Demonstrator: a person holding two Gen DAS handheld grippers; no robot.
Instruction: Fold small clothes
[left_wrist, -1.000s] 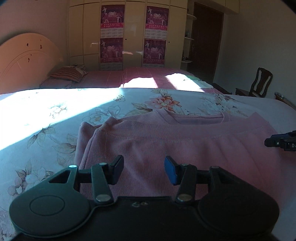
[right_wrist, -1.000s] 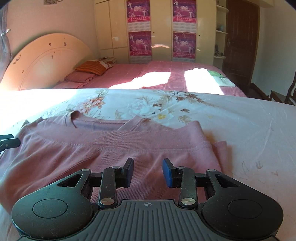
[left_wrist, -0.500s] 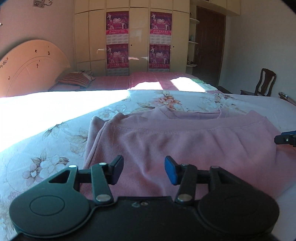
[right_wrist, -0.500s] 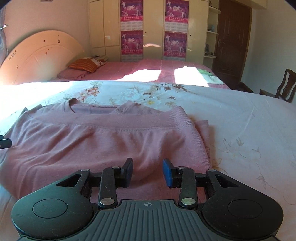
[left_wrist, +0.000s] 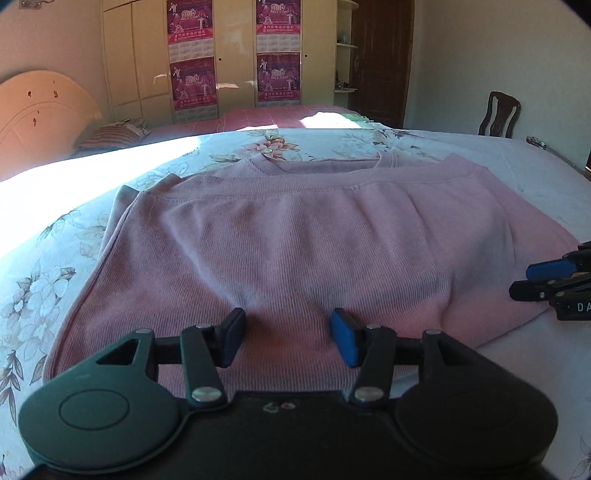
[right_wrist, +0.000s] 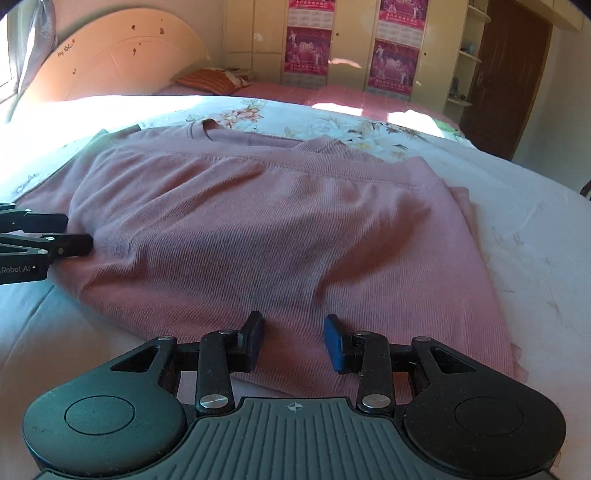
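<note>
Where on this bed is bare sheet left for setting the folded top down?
Bare floral sheet lies beside the pink top on the left gripper side; plain sheet lies beyond the right gripper. The middle is covered.

We see a pink sweater (right_wrist: 280, 221) folded on the flowered bed (right_wrist: 517, 206), its neckline toward the headboard (right_wrist: 122, 62); our right gripper (right_wrist: 293, 341) hangs over its near hem, jaws parted, empty; our left gripper (right_wrist: 79, 233) reaches in at the sweater's left edge.
</note>
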